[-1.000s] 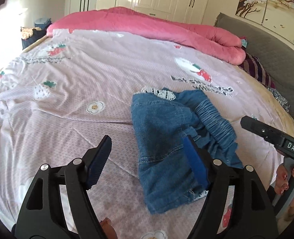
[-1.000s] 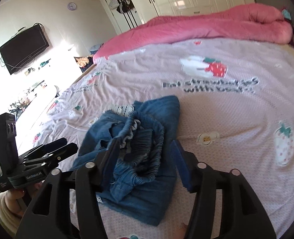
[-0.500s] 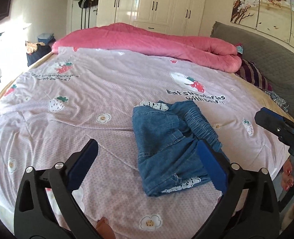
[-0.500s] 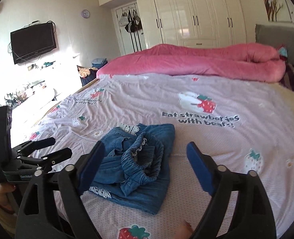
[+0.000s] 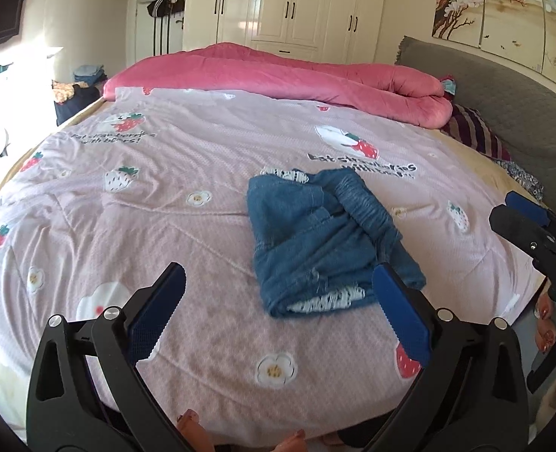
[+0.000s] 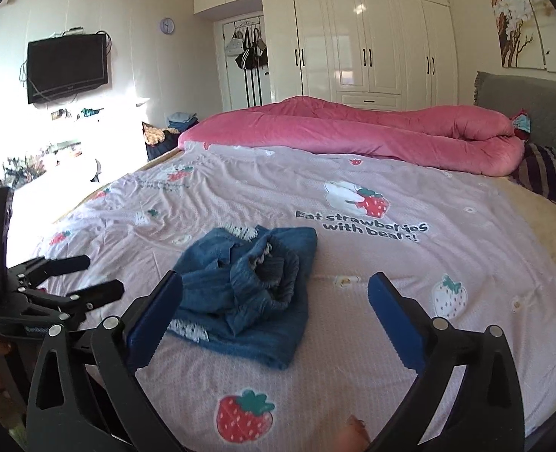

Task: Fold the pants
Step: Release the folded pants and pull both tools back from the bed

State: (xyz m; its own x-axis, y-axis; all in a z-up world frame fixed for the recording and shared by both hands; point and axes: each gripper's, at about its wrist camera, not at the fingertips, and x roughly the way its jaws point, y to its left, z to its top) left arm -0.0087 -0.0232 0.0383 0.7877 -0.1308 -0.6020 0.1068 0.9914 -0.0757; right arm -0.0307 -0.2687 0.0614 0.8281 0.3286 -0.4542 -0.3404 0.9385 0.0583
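Both tools have drawn back from the pants since a second ago, when their pads stood at the denim; the bundle now lies alone on the bed, clear of both.

In the left wrist view, the left tool (image 5: 278, 312) hangs over the near edge of the bed (image 5: 202, 339) with its jaws spread wide and only the pink strawberry-print cover between them. The pants (image 5: 315, 233), a folded blue denim bundle with white lace trim and a gathered waistband, lie just beyond its right pad, apart from it, towards the near right part of the bed. At the right border the right tool (image 5: 533, 229) shows, in a hand (image 5: 552, 331) with painted nails.

In the right wrist view, the left tool (image 6: 82, 275) shows at the left border. The right tool (image 6: 276, 312) has its jaws still opening, nothing gripped; the pants (image 6: 247, 290) lie beyond its left pad. A pink quilt (image 6: 353, 132) is rolled along the far edge.
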